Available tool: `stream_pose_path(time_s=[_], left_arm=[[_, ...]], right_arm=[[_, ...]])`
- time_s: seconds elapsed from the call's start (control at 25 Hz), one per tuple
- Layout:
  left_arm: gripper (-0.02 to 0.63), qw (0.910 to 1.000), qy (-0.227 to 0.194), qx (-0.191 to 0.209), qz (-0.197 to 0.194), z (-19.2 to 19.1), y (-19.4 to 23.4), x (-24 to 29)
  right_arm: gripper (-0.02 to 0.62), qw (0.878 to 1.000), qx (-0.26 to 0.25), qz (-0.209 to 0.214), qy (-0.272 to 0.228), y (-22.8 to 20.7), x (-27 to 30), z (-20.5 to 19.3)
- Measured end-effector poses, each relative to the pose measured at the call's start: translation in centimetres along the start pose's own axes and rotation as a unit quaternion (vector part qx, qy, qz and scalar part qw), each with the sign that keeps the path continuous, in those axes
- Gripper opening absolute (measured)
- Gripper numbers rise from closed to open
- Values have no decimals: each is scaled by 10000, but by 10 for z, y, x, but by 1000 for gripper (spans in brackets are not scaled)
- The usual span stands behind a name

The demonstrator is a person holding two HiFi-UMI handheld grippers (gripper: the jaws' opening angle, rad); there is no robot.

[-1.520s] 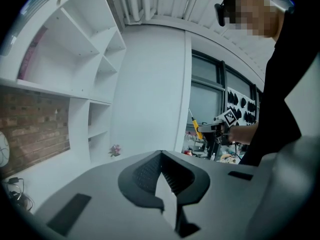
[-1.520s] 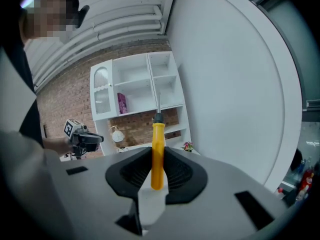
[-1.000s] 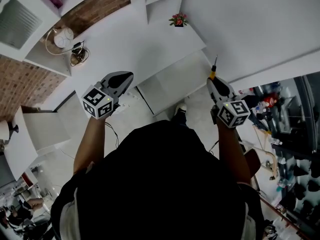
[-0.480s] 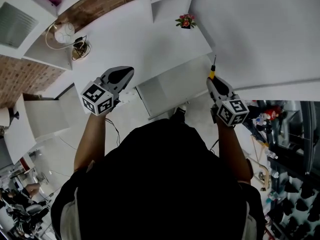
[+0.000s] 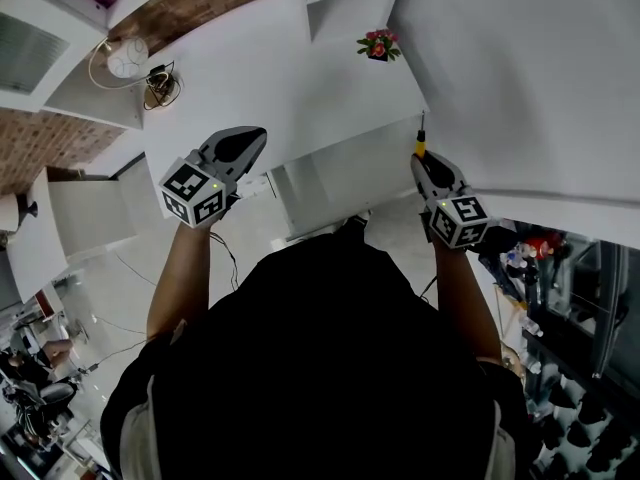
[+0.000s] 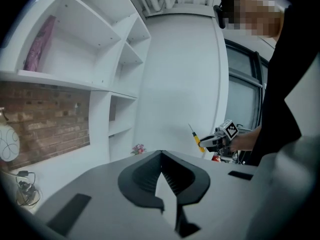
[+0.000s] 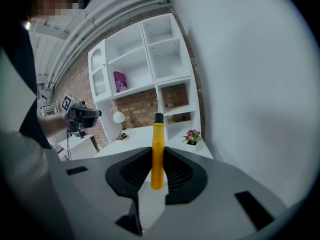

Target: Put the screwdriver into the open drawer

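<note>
The broad white worktop (image 5: 290, 78) ran beneath white wall shelving (image 7: 150, 59). Below its front edge a shallow white drawer (image 5: 340, 178) stood pulled out, apparently bare inside, lying between the two grippers in the head view. The grey left gripper (image 5: 252, 140) hung over the worktop's edge just beside the drawer's left side. Its jaws were together with nothing between them, so it seemed merely parked out of the way. The right gripper (image 5: 421, 161) hovered at the drawer's right side, jaws clamped on the yellow plastic handle of the screwdriver (image 7: 157, 139). The black collar and thin metal shaft pointed forward past the tips. Gripped mid-handle and not yet in the drawer, the tool looked ready to be swung left and laid flat inside. A small pot of red flowers (image 5: 378, 45) stood well clear at the back.
</note>
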State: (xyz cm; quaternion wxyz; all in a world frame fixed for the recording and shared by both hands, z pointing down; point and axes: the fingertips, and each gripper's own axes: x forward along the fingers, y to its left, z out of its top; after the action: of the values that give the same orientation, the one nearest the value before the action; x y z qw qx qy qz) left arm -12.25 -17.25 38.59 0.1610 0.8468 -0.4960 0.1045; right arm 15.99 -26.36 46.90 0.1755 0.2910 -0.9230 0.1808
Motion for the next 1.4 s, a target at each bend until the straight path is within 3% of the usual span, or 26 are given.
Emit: stream_pose_path(time_s=[0.68, 0.92, 1.4], left_arm=[[15, 9965, 151, -493, 651, -22, 24, 6], [15, 9939, 213, -659, 859, -34, 28, 4], [15, 9880, 261, -940, 1196, -53, 38, 1]], right_arm=[[83, 9908, -680, 730, 917, -22, 71, -49], [83, 9851, -685, 963, 1246, -29, 93, -73], [83, 9629, -1233, 1487, 1886, -29, 128, -120]])
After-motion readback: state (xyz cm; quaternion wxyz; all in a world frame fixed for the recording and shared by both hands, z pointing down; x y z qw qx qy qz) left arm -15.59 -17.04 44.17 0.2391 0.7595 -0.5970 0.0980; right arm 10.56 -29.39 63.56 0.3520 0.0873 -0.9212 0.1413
